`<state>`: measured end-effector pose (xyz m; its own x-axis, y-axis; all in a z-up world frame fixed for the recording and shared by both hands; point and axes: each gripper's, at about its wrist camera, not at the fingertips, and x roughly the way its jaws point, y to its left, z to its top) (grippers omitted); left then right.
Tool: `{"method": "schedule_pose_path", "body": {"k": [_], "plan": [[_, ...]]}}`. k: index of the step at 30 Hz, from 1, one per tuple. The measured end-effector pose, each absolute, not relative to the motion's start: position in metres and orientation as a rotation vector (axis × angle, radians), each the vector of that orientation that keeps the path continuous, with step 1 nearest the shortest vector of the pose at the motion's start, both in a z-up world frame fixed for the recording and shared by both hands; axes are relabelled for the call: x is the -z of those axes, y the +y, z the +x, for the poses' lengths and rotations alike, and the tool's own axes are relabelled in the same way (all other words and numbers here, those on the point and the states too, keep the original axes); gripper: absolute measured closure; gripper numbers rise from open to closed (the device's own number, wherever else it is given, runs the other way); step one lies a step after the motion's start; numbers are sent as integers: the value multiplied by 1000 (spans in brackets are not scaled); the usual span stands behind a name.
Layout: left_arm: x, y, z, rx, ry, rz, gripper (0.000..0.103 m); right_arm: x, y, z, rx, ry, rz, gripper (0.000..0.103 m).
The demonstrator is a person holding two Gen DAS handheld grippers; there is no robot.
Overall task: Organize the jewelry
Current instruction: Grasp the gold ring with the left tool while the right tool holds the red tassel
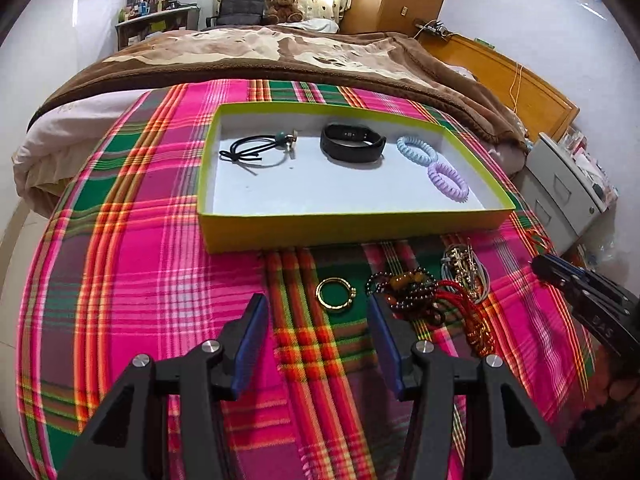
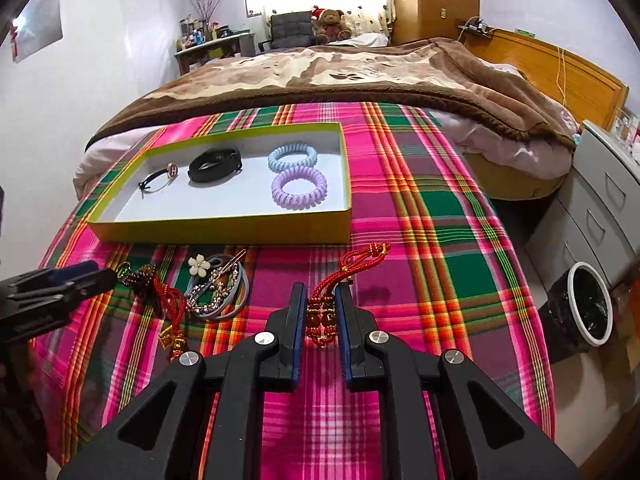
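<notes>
The right gripper (image 2: 319, 300) has its jaws clamped on the beaded part of a red cord charm (image 2: 332, 300), its loop trailing away on the plaid cloth (image 2: 420, 220), gripped there, I judge, so it can be carried to the box (image 2: 224, 228) at far left. The left gripper (image 1: 316, 312) hangs with jaws wide apart near the gold ring (image 1: 335, 294) and beside the bead pile (image 1: 404, 292), likely lining up the next pick. The box already holds two coil hair ties (image 2: 298, 172), a black band (image 2: 214, 164) and a cord tie.

Woven plaid cloth (image 1: 140, 280), matt cardboard tray (image 1: 340, 228), glossy gold ring (image 1: 335, 293).
</notes>
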<state>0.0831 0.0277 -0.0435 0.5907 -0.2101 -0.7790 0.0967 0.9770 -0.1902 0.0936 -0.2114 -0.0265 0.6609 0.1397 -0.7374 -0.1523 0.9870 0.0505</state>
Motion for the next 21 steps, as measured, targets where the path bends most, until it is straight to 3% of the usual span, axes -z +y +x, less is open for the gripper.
{"method": "schedule_pose_path", "body": {"k": [15,18,21], "plan": [[46,11,89,128,906,22,51,22,-217,90,-187,817,10,88],[45,11,89,130,902,26,68,22,-217,90,-188,817,9,88],[44,11,89,138,902,25,75,22,-217,91,-193,819,11,88]]}}
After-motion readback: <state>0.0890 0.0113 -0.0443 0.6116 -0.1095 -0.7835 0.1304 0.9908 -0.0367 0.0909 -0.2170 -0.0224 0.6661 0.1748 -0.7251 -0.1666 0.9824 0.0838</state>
